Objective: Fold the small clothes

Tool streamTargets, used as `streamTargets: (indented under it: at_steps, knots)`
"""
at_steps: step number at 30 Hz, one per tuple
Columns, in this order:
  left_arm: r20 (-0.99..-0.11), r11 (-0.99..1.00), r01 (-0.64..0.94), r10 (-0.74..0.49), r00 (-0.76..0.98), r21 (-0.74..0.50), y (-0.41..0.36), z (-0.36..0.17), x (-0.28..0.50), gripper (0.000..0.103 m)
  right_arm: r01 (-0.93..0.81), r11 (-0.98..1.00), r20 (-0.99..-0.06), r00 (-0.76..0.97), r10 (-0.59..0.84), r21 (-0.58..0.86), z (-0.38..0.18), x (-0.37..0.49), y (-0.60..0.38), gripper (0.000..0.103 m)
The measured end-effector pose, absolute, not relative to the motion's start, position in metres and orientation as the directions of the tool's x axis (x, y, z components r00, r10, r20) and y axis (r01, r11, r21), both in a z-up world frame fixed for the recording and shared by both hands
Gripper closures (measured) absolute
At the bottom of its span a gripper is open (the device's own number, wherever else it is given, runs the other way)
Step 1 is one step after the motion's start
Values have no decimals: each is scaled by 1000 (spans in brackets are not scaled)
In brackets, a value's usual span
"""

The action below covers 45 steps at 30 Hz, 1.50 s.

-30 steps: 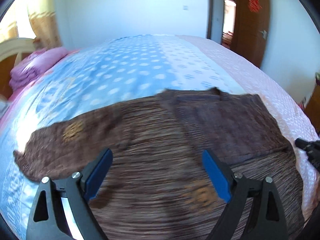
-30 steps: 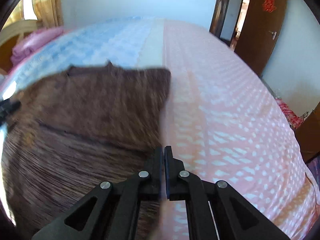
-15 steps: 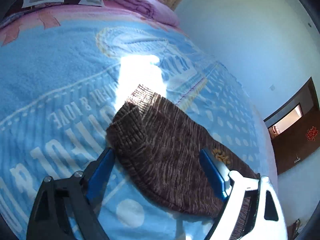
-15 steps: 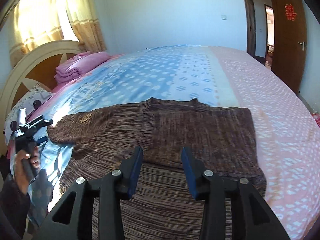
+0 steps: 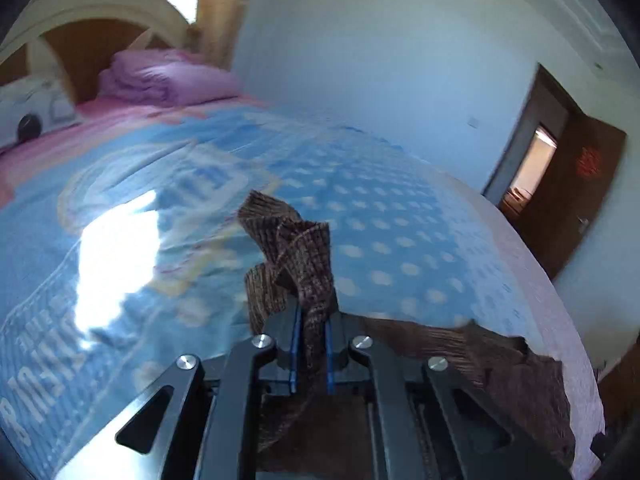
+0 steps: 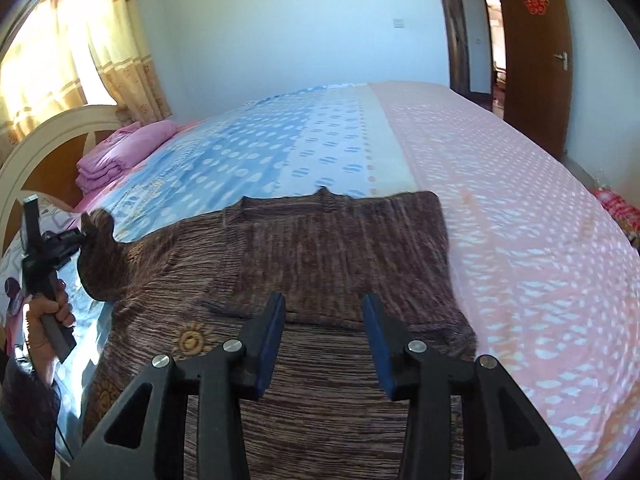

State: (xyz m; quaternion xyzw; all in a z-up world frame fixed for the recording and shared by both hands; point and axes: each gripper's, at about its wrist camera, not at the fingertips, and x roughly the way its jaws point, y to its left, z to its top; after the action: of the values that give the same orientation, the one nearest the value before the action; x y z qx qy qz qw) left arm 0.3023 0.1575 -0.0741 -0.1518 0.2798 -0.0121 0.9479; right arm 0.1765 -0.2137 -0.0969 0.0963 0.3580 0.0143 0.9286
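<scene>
A brown knitted sweater (image 6: pixel 320 248) lies flat on the bed, its right side folded in over the body. My left gripper (image 5: pixel 311 320) is shut on the cuff of the left sleeve (image 5: pixel 296 248), which sticks up crumpled beyond the fingertips. In the right wrist view that gripper (image 6: pixel 80 236) is at the far left, holding the sleeve end (image 6: pixel 102 256) raised off the bed, with a hand (image 6: pixel 48 308) on its handle. My right gripper (image 6: pixel 324 308) hovers open over the sweater's lower body with nothing between its blue pads.
The bed cover (image 6: pixel 520 220) is blue with dots on the left and pink on the right. Folded pink bedding (image 6: pixel 120 156) lies by the arched headboard (image 6: pixel 52 136). A brown door (image 6: pixel 532 52) stands open at the far right; curtains hang at the left.
My left gripper went from open around the sleeve cuff to shut on it and lifted it. My right gripper opened a second ago and has stayed open above the sweater.
</scene>
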Motion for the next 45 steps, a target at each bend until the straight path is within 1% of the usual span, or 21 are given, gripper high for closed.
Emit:
streamTargets:
  at_steps: [3,5,8,10,11,13,15,16,18,20,22,25,29,30,32,34,35,37,38,40,45]
  knots:
    - [-483,968,109,-208,851,-227,78,-54,296,94,82,968,-664,741,101,238,-106,177,-233,61]
    - [-487,957,217,-286,825,-194,22,-51,292,94,106,957,-668,737,106,269,-112,177,-244,61]
    - [-517,928,331,-371,771,-171,-48,-66,285,94,126,948,-672,732,110,292,-120,175,-254,61]
    - [-562,912,371,-401,724,-173,-80,-86,283,93,135,946,-676,729,107,295,-124,174,-258,61]
    - [-603,908,380,-407,686,-180,-89,-100,284,90,137,945,-678,727,109,298,-126,173,-260,61]
    - [-688,896,399,-413,596,-192,-100,-123,286,82,143,944,-686,720,107,298,-130,172,-262,61]
    - [-745,878,430,-428,511,-209,-101,-137,277,54,144,944,-691,714,109,298,-132,174,-266,61]
    - [-744,873,438,-437,504,-216,-97,-137,270,48,143,943,-692,713,113,302,-132,176,-267,61]
    - [-717,875,436,-440,540,-209,-81,-128,250,27,135,938,-682,720,129,320,-128,180,-270,61]
    - [-693,895,398,-417,588,-201,-57,-117,242,20,110,932,-662,733,157,344,-121,186,-269,61]
    - [-686,921,339,-372,625,-191,-26,-113,244,20,65,928,-637,744,200,367,-111,196,-262,61]
    - [-684,971,189,-237,690,-146,14,-113,246,20,17,941,-624,752,210,337,-98,214,-245,61]
    - [-702,982,34,-158,694,-187,54,-112,264,20,-58,961,-636,739,224,271,-96,240,-213,61]
    - [-707,988,16,-124,696,-157,52,-113,269,20,-60,964,-642,735,220,261,-99,247,-206,61]
    - [-705,998,-53,19,709,-27,49,-121,276,20,-91,961,-657,712,247,263,-109,260,-191,61]
    - [-750,990,-139,121,650,39,58,-140,283,25,-156,950,-688,658,305,272,-124,271,-176,61]
    - [-780,986,-167,125,614,26,65,-150,285,26,-191,944,-707,626,328,269,-134,275,-167,61]
    - [-790,975,-206,59,610,-86,88,-156,275,26,-243,935,-742,569,354,260,-150,278,-157,61]
    - [-792,973,-223,93,603,-55,91,-155,270,23,-269,936,-754,559,344,227,-156,275,-152,61]
    - [-801,980,-198,91,592,-35,93,-155,262,22,-312,933,-780,534,327,177,-154,266,-149,61]
    - [-783,985,-111,-37,621,-135,108,-131,266,23,-361,929,-866,436,245,81,-153,232,-163,61]
